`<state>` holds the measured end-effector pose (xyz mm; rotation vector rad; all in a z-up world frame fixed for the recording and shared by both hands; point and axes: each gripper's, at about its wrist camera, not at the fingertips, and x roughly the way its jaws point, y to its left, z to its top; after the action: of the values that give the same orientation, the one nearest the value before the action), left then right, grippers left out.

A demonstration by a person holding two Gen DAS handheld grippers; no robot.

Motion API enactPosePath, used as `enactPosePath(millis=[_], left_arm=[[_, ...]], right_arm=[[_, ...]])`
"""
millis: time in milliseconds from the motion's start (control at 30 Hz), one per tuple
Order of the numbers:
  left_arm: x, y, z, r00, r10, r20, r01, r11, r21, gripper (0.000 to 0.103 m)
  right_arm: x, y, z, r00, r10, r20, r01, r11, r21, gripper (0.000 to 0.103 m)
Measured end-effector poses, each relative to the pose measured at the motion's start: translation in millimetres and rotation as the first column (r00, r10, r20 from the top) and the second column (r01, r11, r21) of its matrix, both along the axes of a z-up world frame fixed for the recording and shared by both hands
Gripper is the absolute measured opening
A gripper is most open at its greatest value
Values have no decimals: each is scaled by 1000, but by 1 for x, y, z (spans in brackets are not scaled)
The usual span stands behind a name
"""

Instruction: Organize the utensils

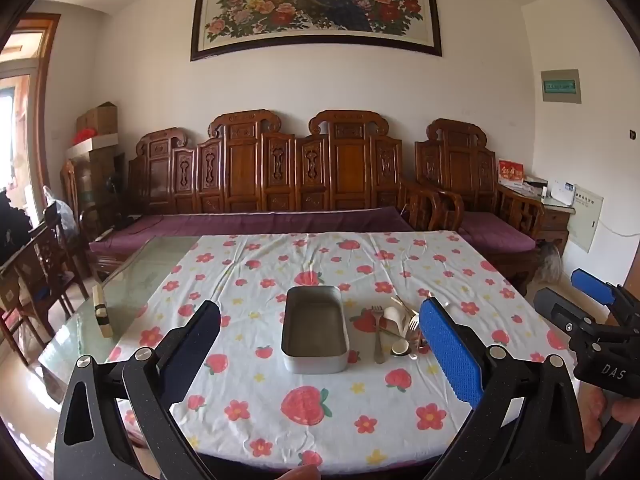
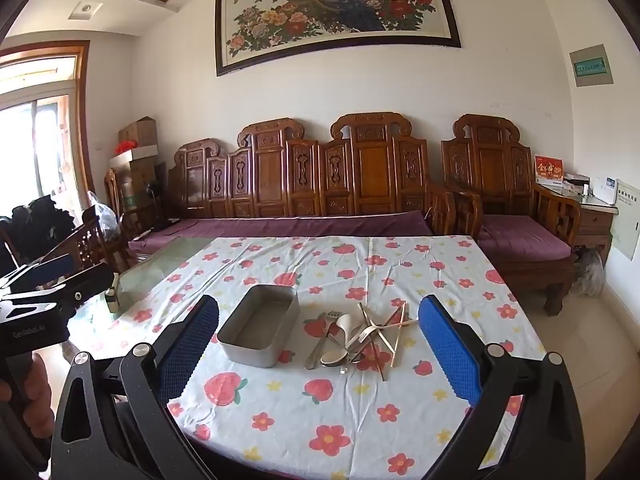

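Observation:
An empty grey metal box (image 1: 314, 329) (image 2: 260, 326) sits mid-table on the flowered cloth. To its right lies a loose pile of utensils (image 1: 400, 330) (image 2: 360, 336): a steel fork (image 1: 377, 334) (image 2: 322, 338), a white spoon (image 2: 347, 326), a metal spoon (image 2: 334, 357), chopsticks (image 2: 399, 334) and another fork. My left gripper (image 1: 320, 356) is open and empty, hovering near the table's front edge before the box. My right gripper (image 2: 318, 354) is open and empty, also back from the pile; it shows at the right in the left wrist view (image 1: 592, 312).
The table (image 2: 152, 276) has bare glass at its left, where a small wooden block (image 1: 101, 316) (image 2: 113, 298) stands. A carved wooden sofa (image 1: 280, 184) with purple cushions runs behind the table. Wooden chairs (image 1: 44, 272) stand at the left.

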<state>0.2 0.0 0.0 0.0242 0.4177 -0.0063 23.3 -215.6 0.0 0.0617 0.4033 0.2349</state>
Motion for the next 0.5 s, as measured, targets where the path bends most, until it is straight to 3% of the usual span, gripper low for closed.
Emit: enactPosePath(millis=[500], left_arm=[[0, -2, -4, 1000, 4, 5, -4, 1000, -5, 97]], right_arm=[[-1, 0, 1, 1000, 0, 3, 0, 1000, 6, 100]])
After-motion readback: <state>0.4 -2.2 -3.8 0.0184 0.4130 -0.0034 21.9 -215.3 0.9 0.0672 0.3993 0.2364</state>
